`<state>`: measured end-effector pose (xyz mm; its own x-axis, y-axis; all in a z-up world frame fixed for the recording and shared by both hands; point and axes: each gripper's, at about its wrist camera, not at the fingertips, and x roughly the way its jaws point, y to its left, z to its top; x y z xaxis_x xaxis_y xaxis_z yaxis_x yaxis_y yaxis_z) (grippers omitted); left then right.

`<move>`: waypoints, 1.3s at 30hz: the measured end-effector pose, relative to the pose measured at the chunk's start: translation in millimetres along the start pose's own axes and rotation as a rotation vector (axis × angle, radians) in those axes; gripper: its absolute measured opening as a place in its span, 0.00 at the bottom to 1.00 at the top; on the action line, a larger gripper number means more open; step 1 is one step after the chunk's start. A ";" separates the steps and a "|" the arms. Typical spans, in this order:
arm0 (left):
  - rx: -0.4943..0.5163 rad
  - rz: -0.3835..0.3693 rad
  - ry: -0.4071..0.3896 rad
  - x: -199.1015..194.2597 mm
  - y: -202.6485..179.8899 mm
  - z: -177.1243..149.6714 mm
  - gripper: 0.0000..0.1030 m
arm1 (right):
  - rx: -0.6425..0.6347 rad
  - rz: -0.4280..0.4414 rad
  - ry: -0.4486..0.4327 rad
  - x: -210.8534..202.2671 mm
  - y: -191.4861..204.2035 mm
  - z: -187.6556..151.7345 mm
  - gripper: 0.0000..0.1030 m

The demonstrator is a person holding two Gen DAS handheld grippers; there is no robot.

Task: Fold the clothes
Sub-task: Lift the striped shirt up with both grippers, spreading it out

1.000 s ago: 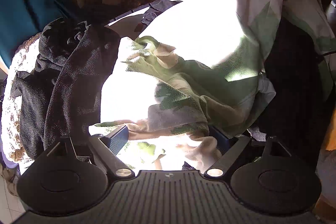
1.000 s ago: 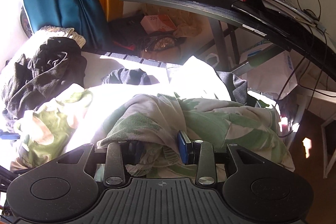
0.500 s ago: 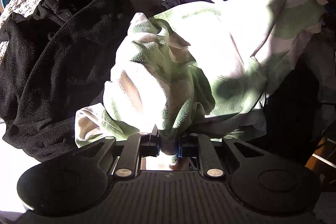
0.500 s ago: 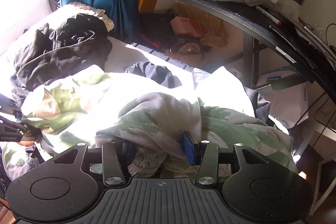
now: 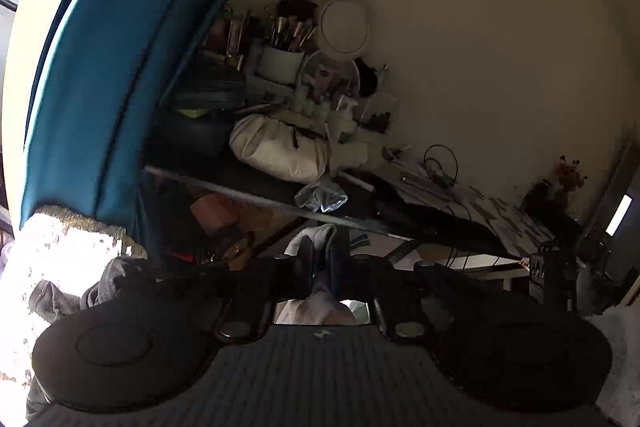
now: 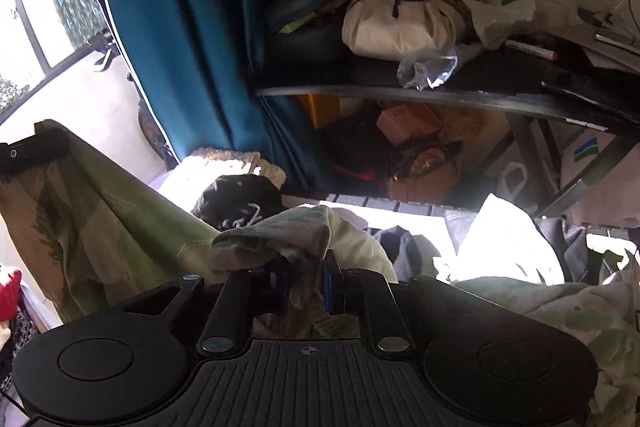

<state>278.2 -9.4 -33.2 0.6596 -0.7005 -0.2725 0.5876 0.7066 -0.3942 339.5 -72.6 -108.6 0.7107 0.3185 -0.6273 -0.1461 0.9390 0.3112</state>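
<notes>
A: The left gripper (image 5: 320, 259) is clamped tight on a fold of the green garment (image 6: 120, 211). A second ago it was wide open, low over the bed.
B: And now it faces the desk (image 5: 360, 211) and curtain (image 5: 100, 87).
A: The right gripper (image 6: 306, 281) is closing on the garment's bunched edge, lifted above the dark clothes (image 6: 240, 195) beyond.

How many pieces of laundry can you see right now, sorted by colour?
Green leaf-print garment, held by the left gripper and the closing right gripper: 1
Black garment on the pile: 1
Dark navy garment behind: 1
Red item at the left edge: 1
Total: 4
</notes>
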 end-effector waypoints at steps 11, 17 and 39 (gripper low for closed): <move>-0.014 -0.122 -0.097 4.5 -30.5 40.9 0.07 | -0.026 0.129 -0.289 -95.1 26.7 83.6 0.13; 0.013 -0.279 -0.074 9.7 -57.0 45.3 0.07 | -0.018 0.125 -0.256 -116.8 28.1 82.5 0.13; 0.055 0.043 0.023 19.9 -29.9 -9.1 0.84 | 0.033 -0.051 -0.251 -142.6 35.1 50.2 0.08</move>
<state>269.5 -45.3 -34.8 0.6740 -0.6713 -0.3084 0.5844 0.7398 -0.3334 267.5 -91.5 27.6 0.8657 0.2250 -0.4471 -0.0864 0.9470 0.3094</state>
